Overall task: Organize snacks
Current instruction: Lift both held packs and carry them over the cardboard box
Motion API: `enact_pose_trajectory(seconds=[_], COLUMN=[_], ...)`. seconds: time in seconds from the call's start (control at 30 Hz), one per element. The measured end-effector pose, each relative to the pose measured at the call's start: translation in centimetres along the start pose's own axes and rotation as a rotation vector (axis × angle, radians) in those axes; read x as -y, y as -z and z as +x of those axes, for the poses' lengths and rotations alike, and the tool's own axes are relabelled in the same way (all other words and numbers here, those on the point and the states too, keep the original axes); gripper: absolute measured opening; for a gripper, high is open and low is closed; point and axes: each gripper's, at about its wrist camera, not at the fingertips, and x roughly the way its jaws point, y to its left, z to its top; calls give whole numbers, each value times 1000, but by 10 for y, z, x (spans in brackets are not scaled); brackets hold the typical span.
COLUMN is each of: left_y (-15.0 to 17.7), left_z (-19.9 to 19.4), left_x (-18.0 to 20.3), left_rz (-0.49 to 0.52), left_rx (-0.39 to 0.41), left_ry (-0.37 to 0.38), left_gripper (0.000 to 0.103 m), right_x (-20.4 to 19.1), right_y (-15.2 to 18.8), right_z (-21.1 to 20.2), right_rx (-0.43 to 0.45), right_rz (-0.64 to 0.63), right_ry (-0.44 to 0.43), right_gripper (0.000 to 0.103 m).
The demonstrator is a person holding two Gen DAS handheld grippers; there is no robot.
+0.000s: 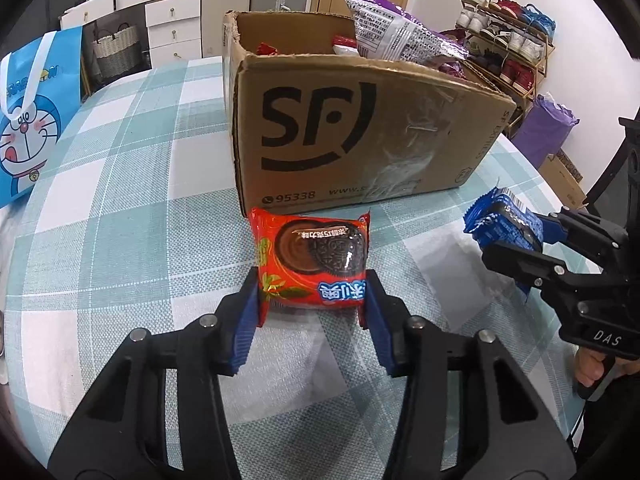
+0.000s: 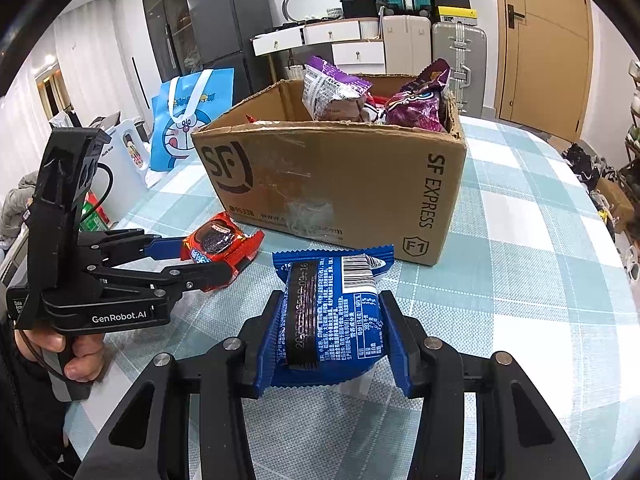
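Purple shoe-rack bag, grey fridge

likely a home: shoe rack, suitcases, fridge.

Cardboard box: interior floor hidden by near wall; red wrappers inside show only tips. Web address on box front smeared under tape glare. Red cookie pack: side edges covered by blue pads. Blue cartoon bag cut off at frame edge.

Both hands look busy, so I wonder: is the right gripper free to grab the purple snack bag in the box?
Probably not: the right gripper is shut on a blue cookie packet, though the purple snack bag sticks up unobstructed.
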Motion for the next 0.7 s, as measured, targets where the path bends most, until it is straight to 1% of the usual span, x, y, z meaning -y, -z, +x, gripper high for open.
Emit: enact_pose_trajectory(seconds=[0.13,0.37,0.7], left_y=[0,-1,0], left_z=[-6,-21,-47], left_x=[2,6,9], left_rz=[4,3,5], left_rx=[13,42,102], left_ry=[13,60,64], left_gripper=[45,45,45], right_x=[1,1,3], right_y=[0,1,4], right_z=[-2,-6,-20], right_rx=[3,14,48], right_rz=[-1,-1,6], right_ry=[1,1,-9], right_gripper=[47,47,47])
